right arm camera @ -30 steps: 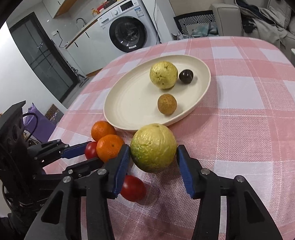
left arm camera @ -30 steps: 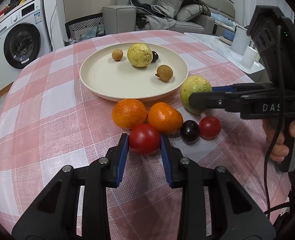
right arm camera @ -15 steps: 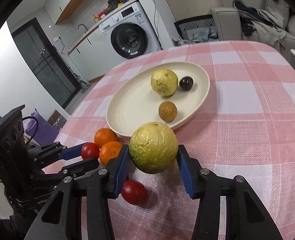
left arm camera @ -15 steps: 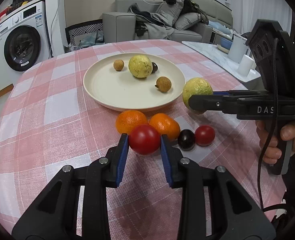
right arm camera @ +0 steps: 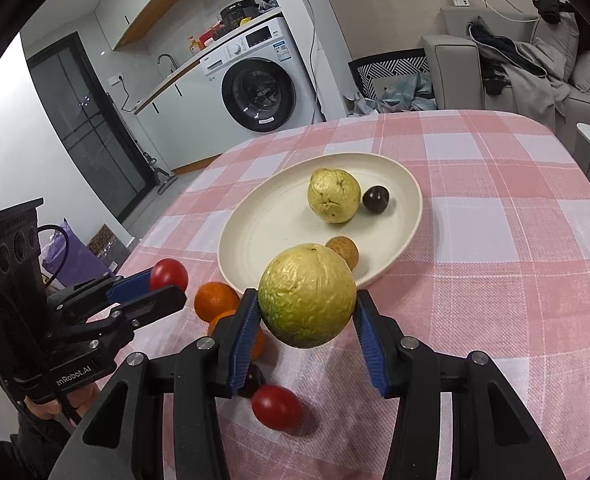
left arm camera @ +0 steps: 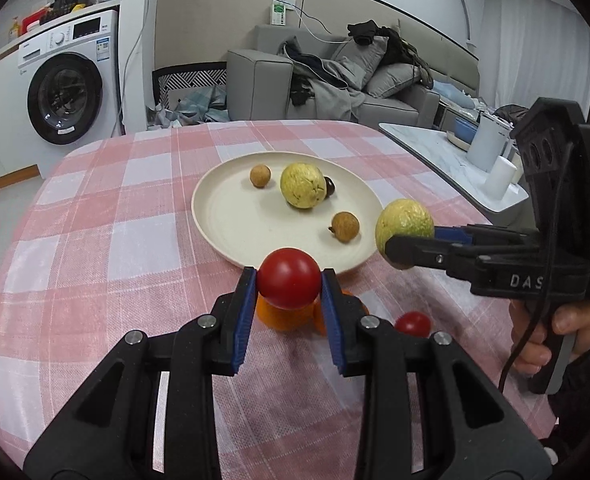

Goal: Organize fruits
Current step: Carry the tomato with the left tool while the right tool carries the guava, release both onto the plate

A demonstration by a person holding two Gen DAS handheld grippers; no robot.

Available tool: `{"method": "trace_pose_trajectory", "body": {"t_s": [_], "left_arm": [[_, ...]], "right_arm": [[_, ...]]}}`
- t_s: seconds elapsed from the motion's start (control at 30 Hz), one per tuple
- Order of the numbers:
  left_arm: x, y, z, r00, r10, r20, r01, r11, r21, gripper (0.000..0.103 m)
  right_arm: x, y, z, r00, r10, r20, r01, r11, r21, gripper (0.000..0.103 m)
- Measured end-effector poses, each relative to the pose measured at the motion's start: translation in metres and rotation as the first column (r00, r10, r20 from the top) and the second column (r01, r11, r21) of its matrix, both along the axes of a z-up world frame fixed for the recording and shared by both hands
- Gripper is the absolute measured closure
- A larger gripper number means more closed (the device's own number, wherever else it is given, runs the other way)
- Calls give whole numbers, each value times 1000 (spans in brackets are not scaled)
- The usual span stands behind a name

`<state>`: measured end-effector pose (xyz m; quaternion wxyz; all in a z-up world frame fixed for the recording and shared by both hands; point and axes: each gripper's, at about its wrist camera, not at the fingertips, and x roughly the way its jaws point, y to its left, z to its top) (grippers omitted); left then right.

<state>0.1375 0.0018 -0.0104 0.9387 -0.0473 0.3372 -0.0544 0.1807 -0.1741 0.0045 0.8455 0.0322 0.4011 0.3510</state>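
Observation:
My left gripper (left arm camera: pixel 289 286) is shut on a red tomato (left arm camera: pixel 289 278) and holds it above the table, just short of the cream plate's (left arm camera: pixel 223 216) near rim. My right gripper (right arm camera: pixel 307 312) is shut on a yellow-green guava (right arm camera: pixel 307 294), lifted beside the plate's (right arm camera: pixel 255 236) near edge. The plate holds a second guava (left arm camera: pixel 302 185), two brown longans (left arm camera: pixel 260 176) (left arm camera: pixel 345 226) and a dark plum (right arm camera: pixel 375 199). Two oranges (right arm camera: pixel 215 300), a small tomato (right arm camera: pixel 275 406) and a dark fruit (right arm camera: pixel 253 380) lie on the cloth.
The round table has a pink checked cloth (left arm camera: pixel 95 240). A side table with white cups (left arm camera: pixel 495 168) stands to the right. A washing machine (left arm camera: pixel 65 92) and a grey sofa (left arm camera: pixel 335 80) stand behind.
Both grippers have lifted their fruit off the cloth and moved toward the plate. The left one carries the tomato up over the oranges; the right one carries the guava.

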Motion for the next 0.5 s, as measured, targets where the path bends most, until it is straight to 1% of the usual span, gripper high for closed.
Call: {"method": "trace_pose_trajectory", "body": {"t_s": [0.1, 0.23, 0.33, 0.5], "left_arm": [[10, -1, 1, 1000, 12, 5, -12, 1000, 25, 74], [22, 1, -1, 1000, 25, 4, -25, 999, 29, 74], [31, 3, -3, 999, 42, 1, -42, 998, 38, 74], [45, 5, -9, 998, 57, -8, -57, 998, 41, 74]], "right_arm": [[2, 10, 2, 1000, 13, 7, -13, 1000, -6, 55], [5, 24, 1, 1000, 27, 6, -27, 1000, -14, 55], [11, 31, -3, 1000, 26, -12, -26, 999, -20, 55], [17, 38, -3, 999, 25, -22, -25, 1000, -8, 55]]}}
